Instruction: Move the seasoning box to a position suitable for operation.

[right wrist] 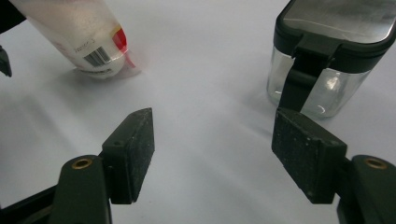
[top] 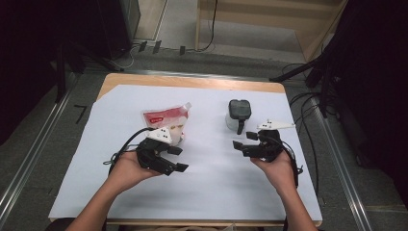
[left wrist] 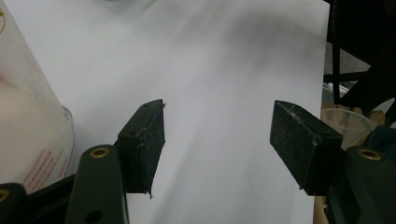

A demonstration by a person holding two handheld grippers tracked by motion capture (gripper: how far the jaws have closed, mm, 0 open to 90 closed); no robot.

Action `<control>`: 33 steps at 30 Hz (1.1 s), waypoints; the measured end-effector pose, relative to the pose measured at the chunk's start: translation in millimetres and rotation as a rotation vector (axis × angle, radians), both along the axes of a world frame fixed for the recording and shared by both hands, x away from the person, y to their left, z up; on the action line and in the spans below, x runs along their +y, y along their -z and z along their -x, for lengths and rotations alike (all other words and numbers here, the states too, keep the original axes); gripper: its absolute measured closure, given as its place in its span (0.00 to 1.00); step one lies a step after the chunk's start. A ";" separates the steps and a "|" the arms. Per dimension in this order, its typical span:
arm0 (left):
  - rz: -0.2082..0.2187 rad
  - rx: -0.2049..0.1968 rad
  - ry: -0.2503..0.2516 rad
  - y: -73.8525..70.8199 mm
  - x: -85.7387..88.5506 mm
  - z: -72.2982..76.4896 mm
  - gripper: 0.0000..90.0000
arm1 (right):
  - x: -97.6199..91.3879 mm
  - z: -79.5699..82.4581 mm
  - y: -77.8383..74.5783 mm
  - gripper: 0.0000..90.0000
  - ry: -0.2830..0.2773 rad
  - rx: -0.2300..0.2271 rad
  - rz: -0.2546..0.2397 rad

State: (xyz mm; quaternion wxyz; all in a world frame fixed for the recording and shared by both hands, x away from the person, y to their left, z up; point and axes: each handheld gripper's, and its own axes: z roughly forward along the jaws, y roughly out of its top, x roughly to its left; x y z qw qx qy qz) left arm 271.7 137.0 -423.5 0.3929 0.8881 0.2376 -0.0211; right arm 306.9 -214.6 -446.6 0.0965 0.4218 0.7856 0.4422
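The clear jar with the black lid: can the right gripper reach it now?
Probably yes. The right gripper is open and empty, and the clear jar stands just ahead of its jaws, with only bare white paper between them.

We think this is a lab room made for filming tests. We see a small wooden table (top: 192,81) with a plain white sheet (top: 207,183) spread over it. Beyond the tools, black cables (top: 308,103) trail over a grey floor (top: 57,139). Black stands (top: 60,67) rise on both sides, and metal rails (top: 29,159) run along the floor.
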 end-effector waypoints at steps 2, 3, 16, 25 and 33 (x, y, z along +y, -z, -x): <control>-0.002 0.000 -0.002 0.2 0.9 0.8 0.41 | -2.4 -1.9 -0.1 0.34 0.018 0.000 -0.006; -0.005 -0.001 -0.001 0.2 1.2 1.4 0.41 | -3.3 -3.1 0.1 0.34 0.023 0.002 -0.008; 0.003 0.006 -0.020 1.3 7.6 6.7 0.40 | -4.4 -19.9 2.7 0.30 0.121 -0.001 0.030; 0.011 0.010 -0.021 3.0 5.5 6.9 0.40 | 1.2 -44.6 4.1 0.18 0.229 -0.010 0.071; 0.013 0.007 -0.024 1.5 6.5 7.5 0.40 | 5.2 -65.0 7.5 0.15 0.275 -0.010 0.083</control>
